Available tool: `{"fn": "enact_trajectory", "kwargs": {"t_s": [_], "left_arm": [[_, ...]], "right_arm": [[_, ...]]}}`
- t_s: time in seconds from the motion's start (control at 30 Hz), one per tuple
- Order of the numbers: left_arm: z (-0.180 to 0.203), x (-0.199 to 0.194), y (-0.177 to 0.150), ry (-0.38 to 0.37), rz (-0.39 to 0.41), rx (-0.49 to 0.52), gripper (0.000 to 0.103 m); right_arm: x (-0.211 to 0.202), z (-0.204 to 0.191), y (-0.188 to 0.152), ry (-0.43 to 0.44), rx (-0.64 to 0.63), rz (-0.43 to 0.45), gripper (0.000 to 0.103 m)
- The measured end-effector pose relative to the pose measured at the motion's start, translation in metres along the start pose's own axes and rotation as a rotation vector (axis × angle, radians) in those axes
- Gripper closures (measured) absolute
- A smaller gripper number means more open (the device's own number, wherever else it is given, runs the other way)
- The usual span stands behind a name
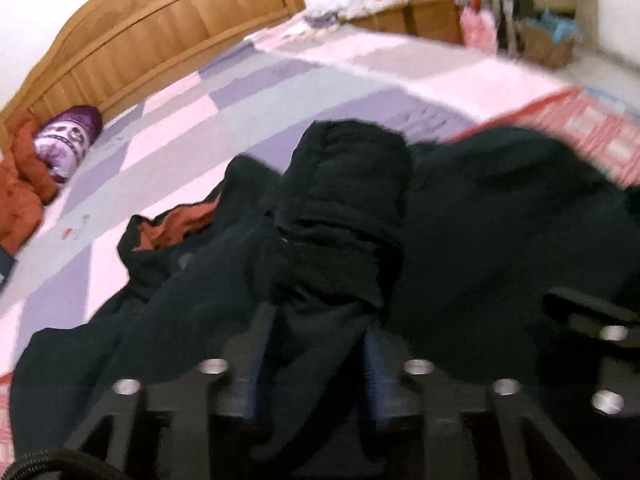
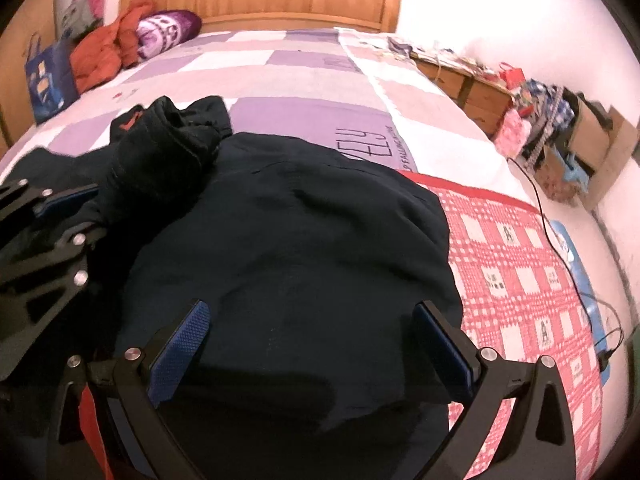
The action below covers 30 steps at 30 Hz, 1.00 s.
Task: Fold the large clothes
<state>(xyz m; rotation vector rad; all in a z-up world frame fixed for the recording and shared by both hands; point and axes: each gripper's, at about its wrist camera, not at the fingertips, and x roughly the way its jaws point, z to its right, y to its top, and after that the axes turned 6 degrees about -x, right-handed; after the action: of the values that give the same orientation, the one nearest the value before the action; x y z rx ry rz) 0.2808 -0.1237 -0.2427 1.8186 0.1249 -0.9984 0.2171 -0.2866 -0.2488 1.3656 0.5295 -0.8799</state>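
Item: dark jacket (image 2: 288,240), heaped on bed (image 2: 304,76), sleeve bunched across body.
Left gripper (image 1: 320,344): jaws half parted, sleeve fabric between, grip uncertain.
Right gripper (image 2: 310,344): jaws released, above jacket.
Risk: sleeve slips free, fold collapses.

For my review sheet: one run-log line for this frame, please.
stage: folding underway | dark jacket bunched on bed | left claw around sleeve fabric | right claw open above jacket

A dark navy jacket (image 2: 288,240) lies rumpled on the bed, sleeve bunched at its left.
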Motion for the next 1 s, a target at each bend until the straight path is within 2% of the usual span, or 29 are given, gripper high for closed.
{"fn": "enact_trajectory", "kwargs": {"t_s": [0.03,0.13,0.2,0.33,0.5,0.63,0.7,0.87,1.0], "left_arm": [[0.002,-0.004,0.002,-0.021,0.018,-0.015,0.033],[-0.002,-0.041,0.000,0.018,0.140,-0.020,0.012],[-0.010,-0.054,-0.005,0.031,0.160,-0.030,0.011],[-0.047,-0.064,-0.023,0.112,0.133,-0.060,0.011],[-0.115,-0.058,-0.046,0.289,0.047,-0.119,0.011],[-0.162,-0.048,-0.061,0.379,-0.031,-0.182,0.011],[-0.179,-0.041,-0.069,0.404,-0.063,-0.206,0.011],[-0.204,-0.028,-0.089,0.411,-0.129,-0.287,0.011],[-0.203,-0.023,-0.101,0.410,-0.149,-0.308,0.011]], "right_arm": [[-0.001,0.003,0.000,0.001,0.013,-0.001,0.000],[-0.005,0.012,0.001,0.009,0.061,0.003,0.000],[-0.007,0.015,0.004,0.029,0.091,0.006,0.000],[-0.018,0.013,0.007,0.070,0.104,0.028,0.000],[-0.023,-0.004,0.025,0.167,0.119,0.054,0.000],[-0.013,-0.025,0.044,0.218,0.107,0.046,0.000],[-0.005,-0.031,0.054,0.235,0.111,0.031,0.000],[0.008,-0.047,0.079,0.277,0.096,0.036,0.000],[0.036,-0.072,0.085,0.312,0.027,-0.051,0.001]]}}
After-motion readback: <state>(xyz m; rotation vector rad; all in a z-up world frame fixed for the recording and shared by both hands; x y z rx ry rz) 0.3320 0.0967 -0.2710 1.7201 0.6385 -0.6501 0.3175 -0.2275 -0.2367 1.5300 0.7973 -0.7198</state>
